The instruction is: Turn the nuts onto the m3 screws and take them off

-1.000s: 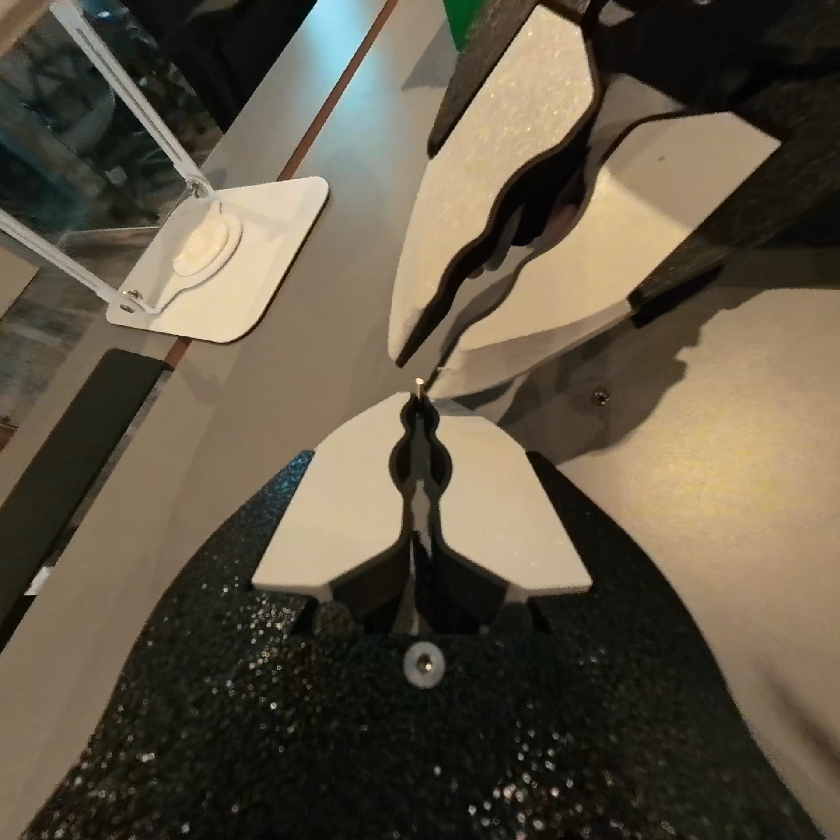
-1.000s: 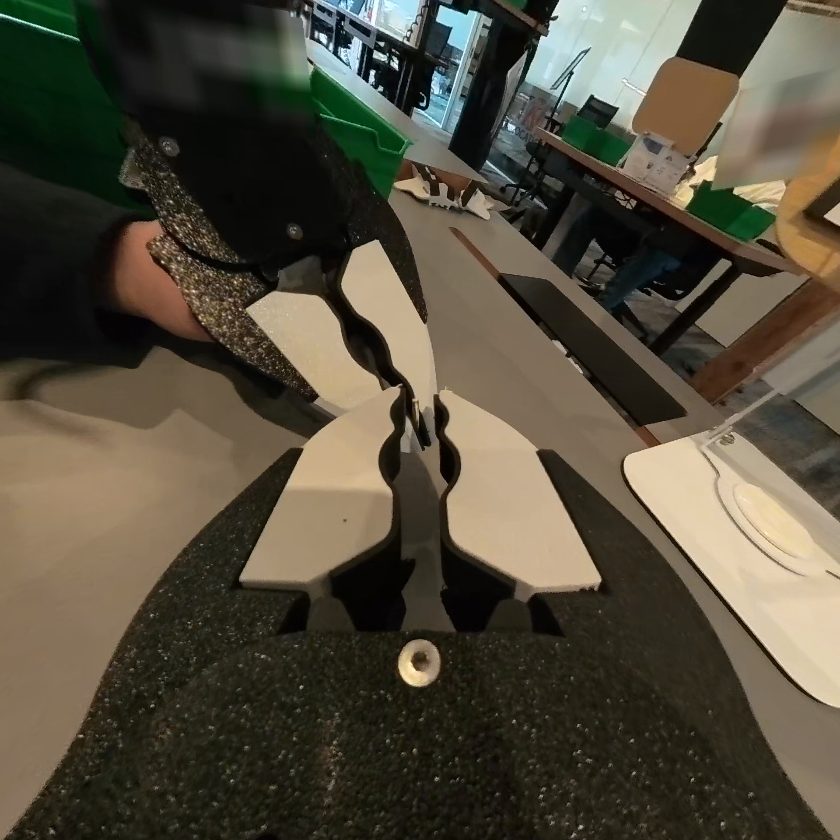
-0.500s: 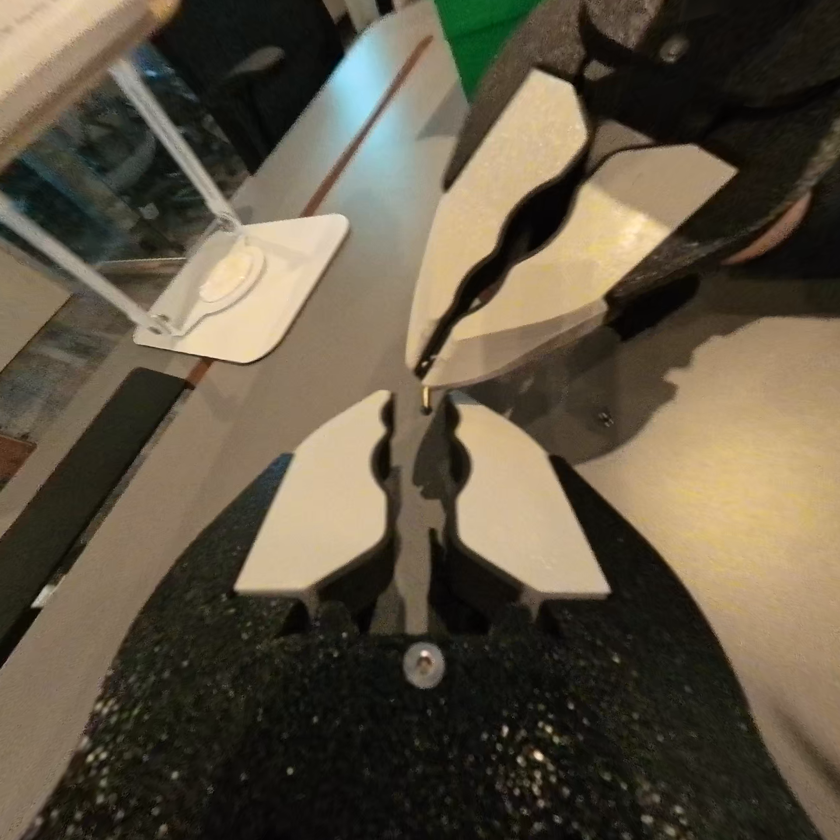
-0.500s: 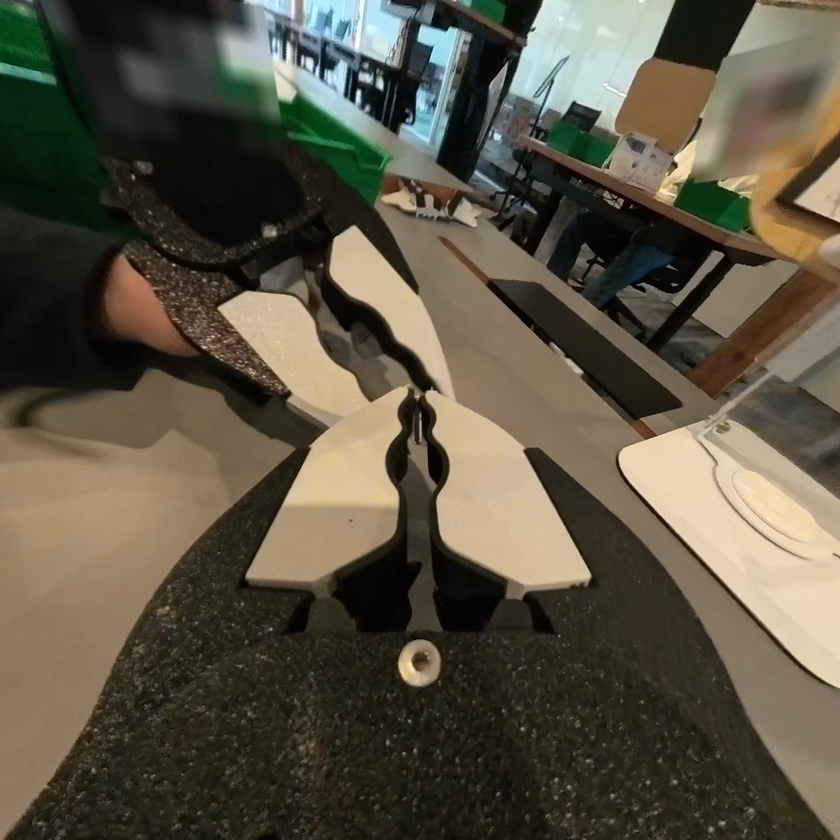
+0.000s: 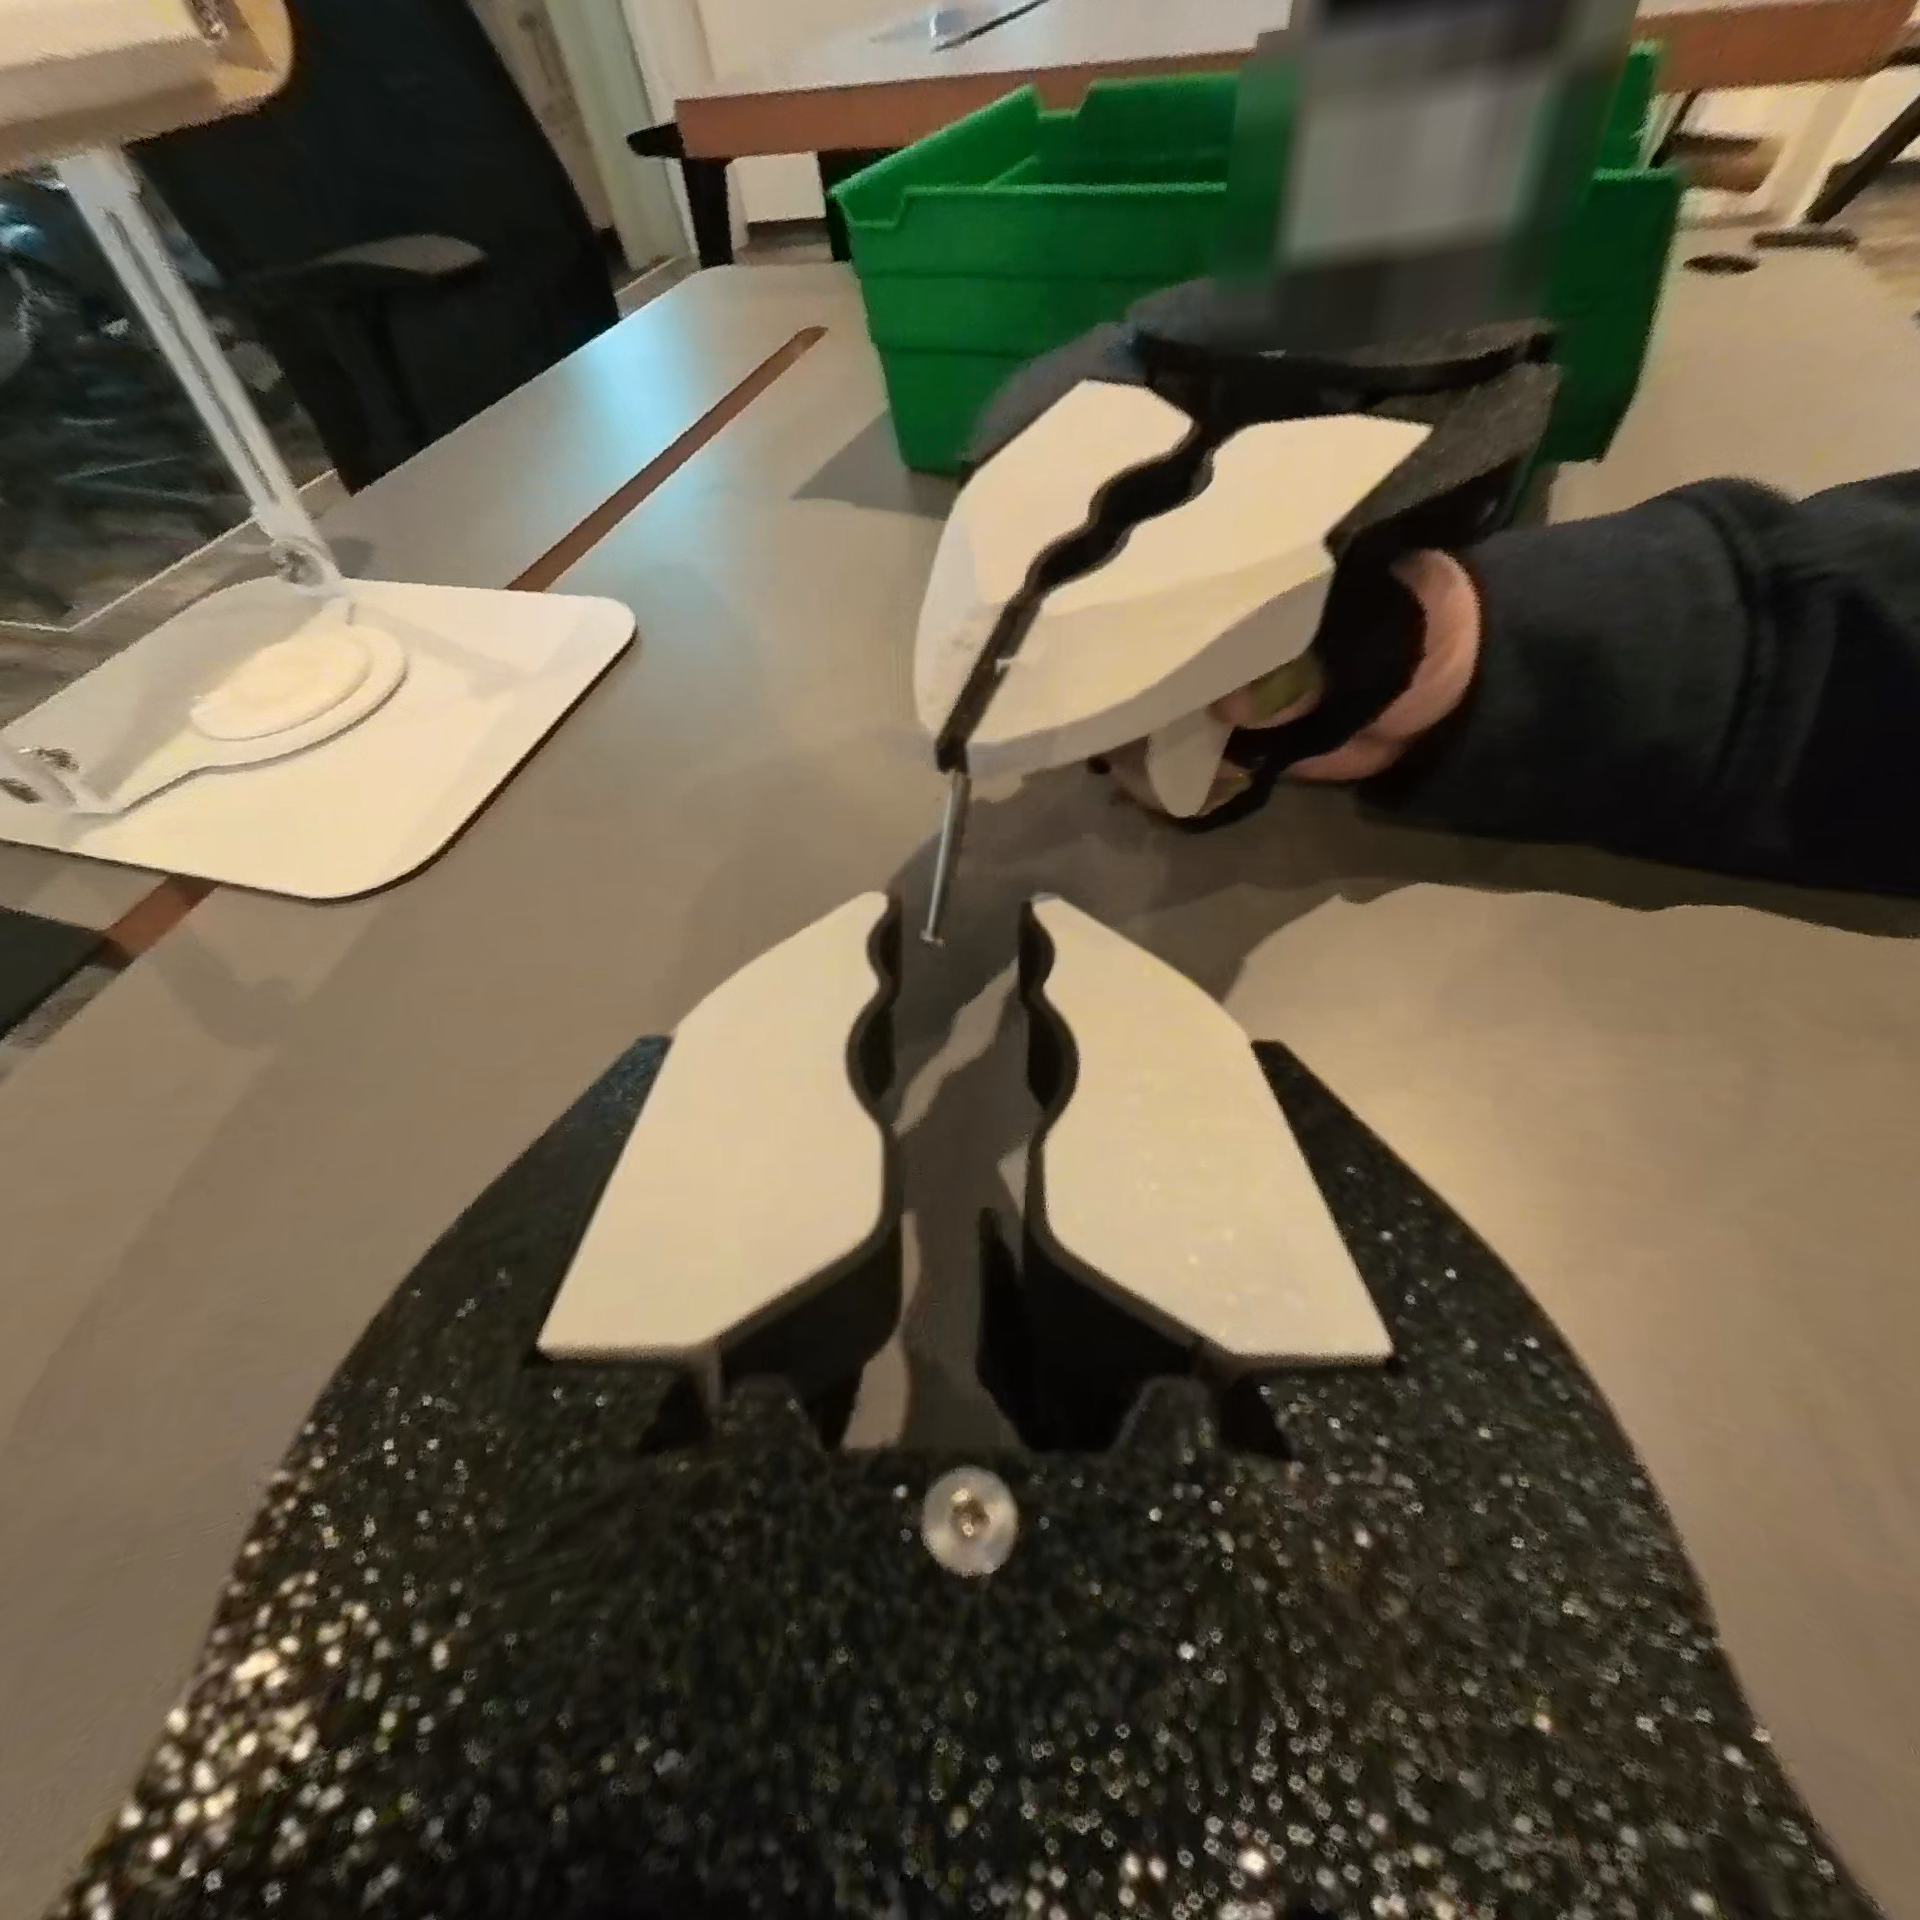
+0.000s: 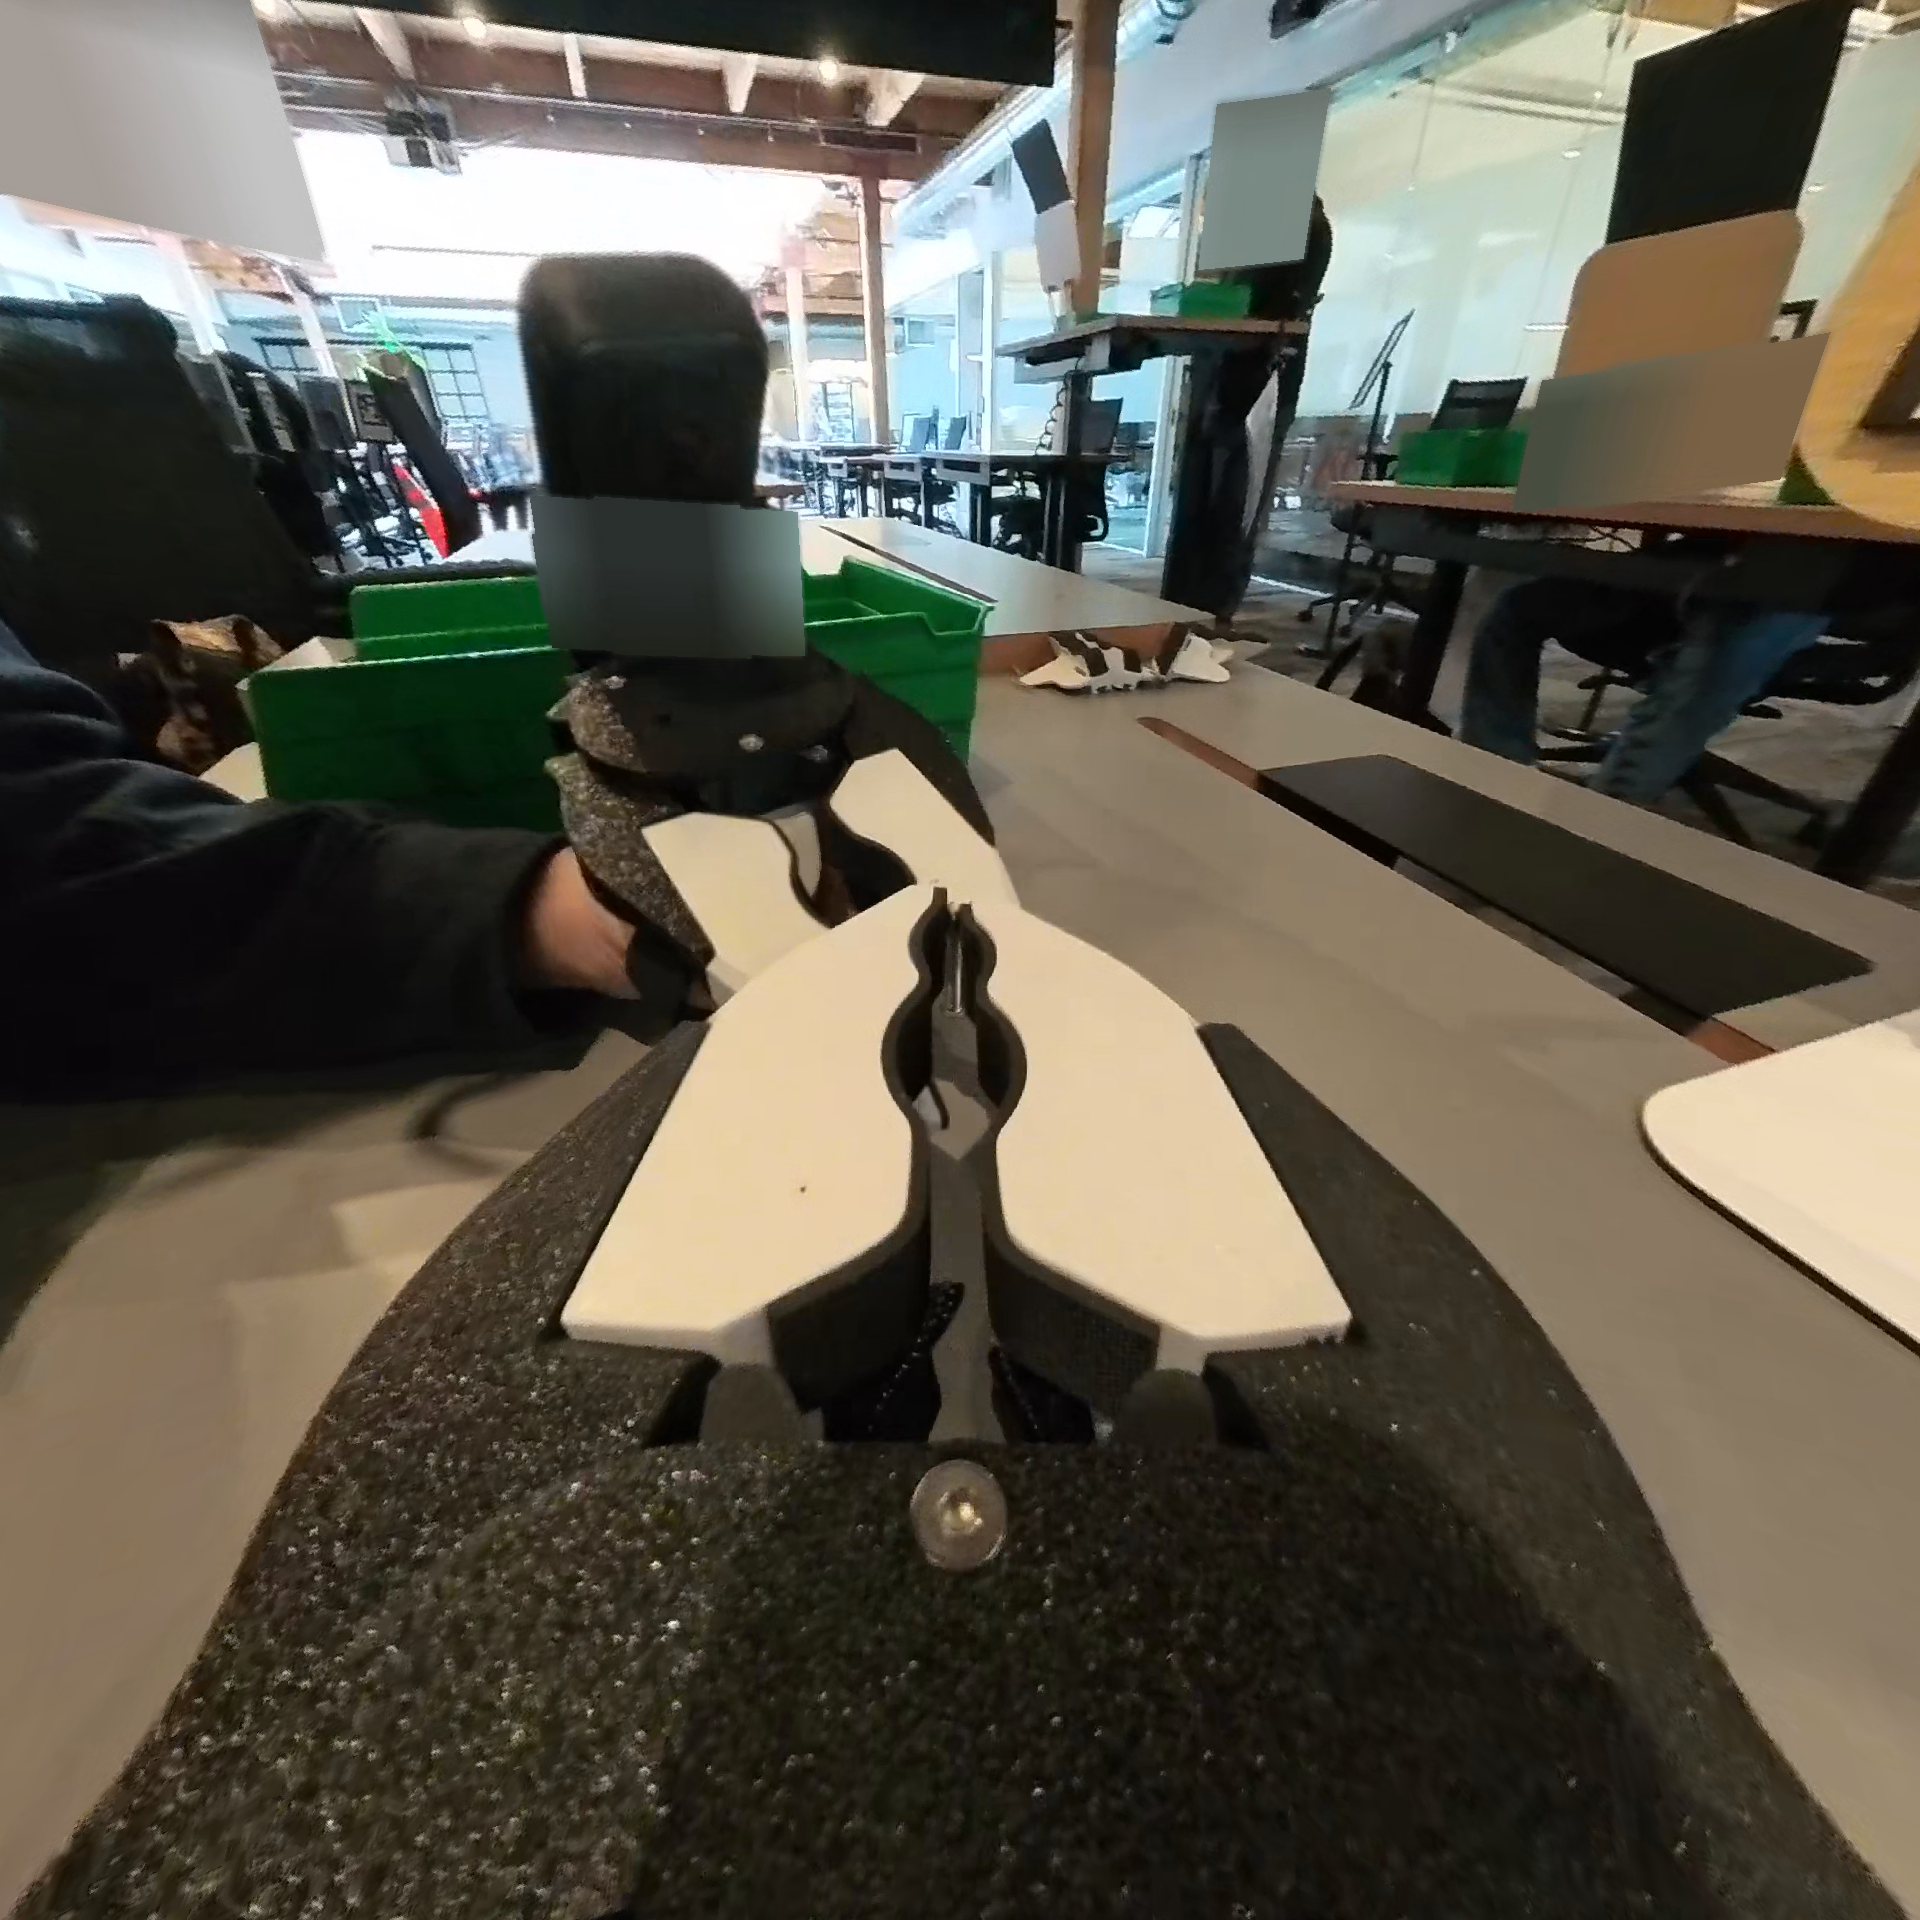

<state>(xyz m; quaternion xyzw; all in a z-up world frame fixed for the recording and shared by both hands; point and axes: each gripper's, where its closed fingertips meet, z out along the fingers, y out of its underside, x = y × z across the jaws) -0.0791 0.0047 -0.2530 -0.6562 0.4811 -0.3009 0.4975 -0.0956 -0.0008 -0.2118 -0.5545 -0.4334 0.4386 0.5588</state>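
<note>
Right tongs were pinched shut on one end of a thin metal screw; its shank stuck out free toward us, head end downward. In the right wrist view the same screw lay in the slot between the closed fingertips, pads pressed on it.

Left tongs stood narrowly apart and held nothing. The screw's free end hung just in front of their gap, nearer the left finger, touching neither pad.

We saw no nut anywhere in either view; it may have been too small to make out against the grey desk.

Our handling judgement: the screw looked very light, stiff and smooth, so it would likely pivot or slip if gripped only at the tip. We would take the bare shank near the free end, square across the pads, leaving the thread clear for a nut. A dropped screw would be hard to find on this surface.

Green bins and a white lamp base sat well apart from the work.
</note>
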